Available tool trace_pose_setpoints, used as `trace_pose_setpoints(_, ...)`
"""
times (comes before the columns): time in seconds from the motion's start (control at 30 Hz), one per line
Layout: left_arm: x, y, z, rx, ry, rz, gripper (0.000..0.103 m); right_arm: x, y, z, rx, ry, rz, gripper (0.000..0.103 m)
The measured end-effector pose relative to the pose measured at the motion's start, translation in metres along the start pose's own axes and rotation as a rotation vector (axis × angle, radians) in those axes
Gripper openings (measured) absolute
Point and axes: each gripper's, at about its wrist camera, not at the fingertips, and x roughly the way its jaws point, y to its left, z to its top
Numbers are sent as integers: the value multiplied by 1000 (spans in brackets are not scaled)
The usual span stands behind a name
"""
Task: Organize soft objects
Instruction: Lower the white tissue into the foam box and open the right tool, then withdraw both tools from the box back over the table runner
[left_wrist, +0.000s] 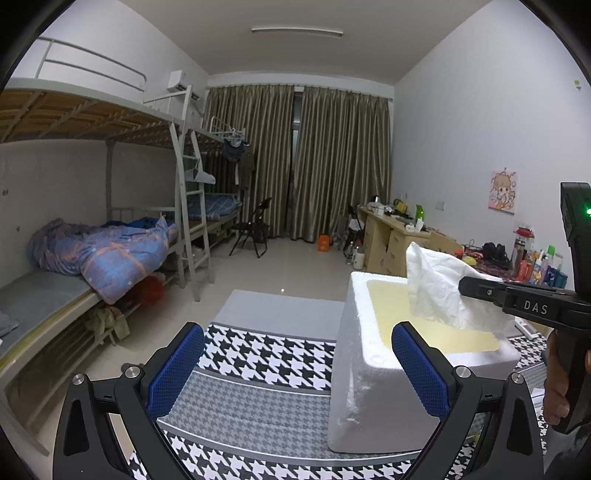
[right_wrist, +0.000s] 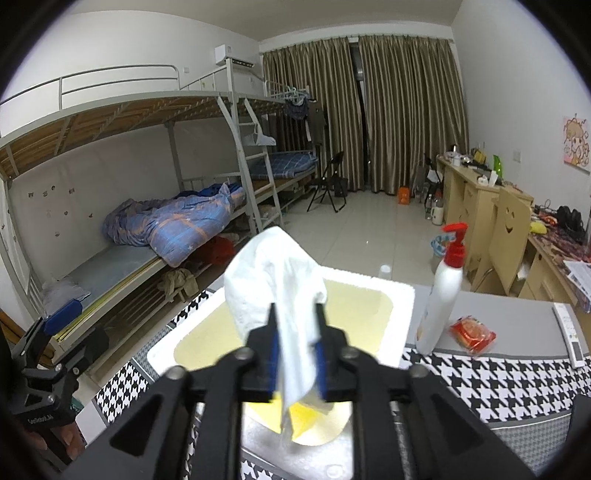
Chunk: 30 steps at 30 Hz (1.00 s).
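A crumpled white tissue (right_wrist: 280, 288) stands over the open white foam box (left_wrist: 354, 369), whose inside is pale yellow. Its lower end hangs down to a bright yellow piece (right_wrist: 304, 422) in the box. My right gripper (right_wrist: 298, 354) has its jaws a little apart, and the tissue sits loosely between the blue pads. In the left wrist view the same tissue (left_wrist: 436, 280) is at the right gripper's fingertip, above the box's far side. My left gripper (left_wrist: 299, 369) is wide open and holds nothing. Its right finger (left_wrist: 421, 369) is in front of the box's near wall.
The box rests on a table with a houndstooth cloth (left_wrist: 266, 354). A white pump bottle with a red top (right_wrist: 443, 295), a red packet (right_wrist: 472, 334) and a remote (right_wrist: 570, 339) lie right of the box. A bunk bed (left_wrist: 110, 251) is on the left and desks (left_wrist: 388, 236) are on the right.
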Motion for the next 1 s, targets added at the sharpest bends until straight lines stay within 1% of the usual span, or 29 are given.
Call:
trace_pose_setpoints(0.03,1,1,-1,1,2,1,102,1,1,-1,-2,0,0,48)
trace_pose_setpoints(0.1,0,0,-2,3,4,4,102,1,3,-2,-8,-5,-2,60)
trace_pose_setpoints(0.3,1,2,-3,-5,7,5,102,-2,6,-3,-18,-1,1,62)
trace_pose_setpoints(0.53,2,-3,-4,-3,20,-22,102,-24,1,-8,-19,-47,-11,73)
trace_pose_setpoints(0.67,1,-11,-5,1,28,-40,102,-36,-5,-14,-11,-65,-20,74)
trace_pose_setpoints(0.9,-7,-24,-6,15,0,-54,102,-52,-15,-20,-1,-90,-30,75)
trace_pose_setpoints(0.97,-9,-28,-6,19,2,-61,102,-58,-16,-23,-7,-101,-36,79)
trace_pose_setpoints(1.0,-10,-28,-6,19,-1,-62,102,-60,-16,-24,-11,-107,-41,83)
